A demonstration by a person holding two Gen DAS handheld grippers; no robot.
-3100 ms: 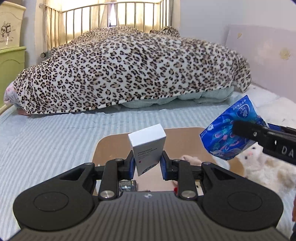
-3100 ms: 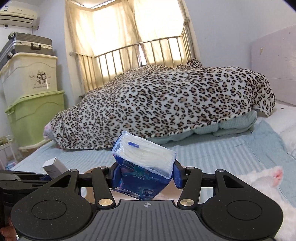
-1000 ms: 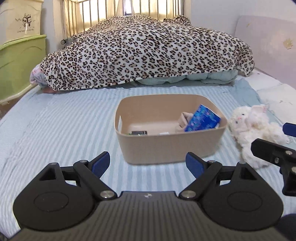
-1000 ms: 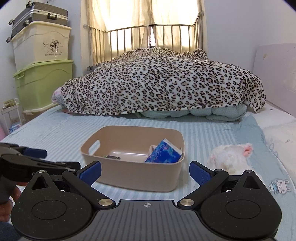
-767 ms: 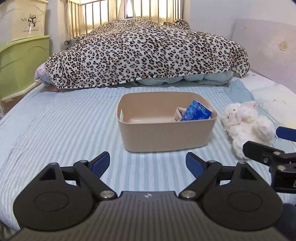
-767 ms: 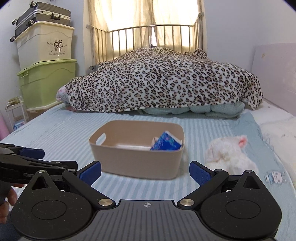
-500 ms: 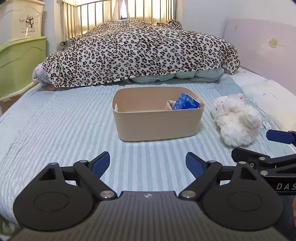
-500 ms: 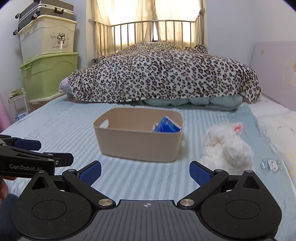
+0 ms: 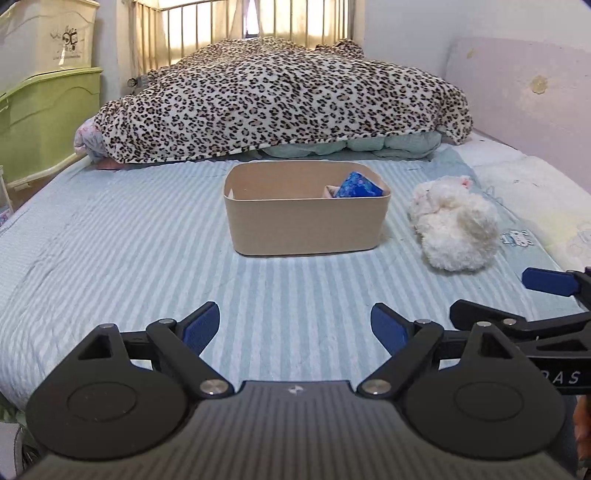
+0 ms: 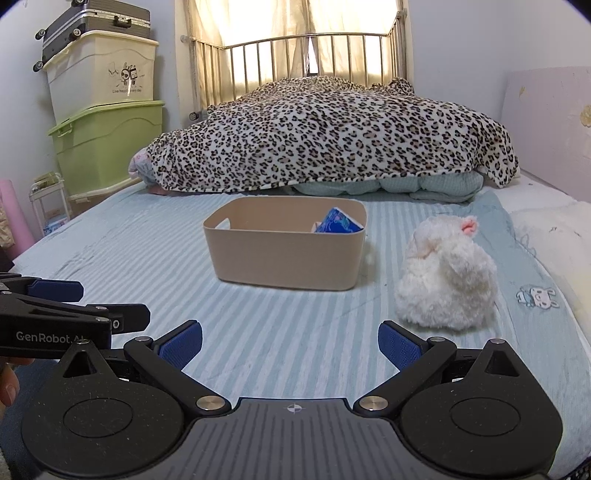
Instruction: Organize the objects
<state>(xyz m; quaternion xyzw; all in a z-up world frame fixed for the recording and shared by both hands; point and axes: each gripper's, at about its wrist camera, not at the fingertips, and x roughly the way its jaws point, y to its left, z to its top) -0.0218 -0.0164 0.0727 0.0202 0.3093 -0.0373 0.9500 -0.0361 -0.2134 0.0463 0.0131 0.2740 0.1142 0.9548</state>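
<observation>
near the bed's [image 9: 110, 251] front edge, both grippers [image 9: 293, 325] [image 10: 290, 345] hover with fingers spread and empty, the plush toy [image 10: 445, 284] beside the bin [image 10: 286, 254] seemingly next to grasp.

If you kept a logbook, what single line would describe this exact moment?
left gripper: open, empty | right gripper: open, empty | blue tissue pack: in beige bin | white plush toy: beside bin

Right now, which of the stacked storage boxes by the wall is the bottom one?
The green box: it sits lowest, with the cream box bearing a cartoon print on it and a grey suitcase on top.
</observation>
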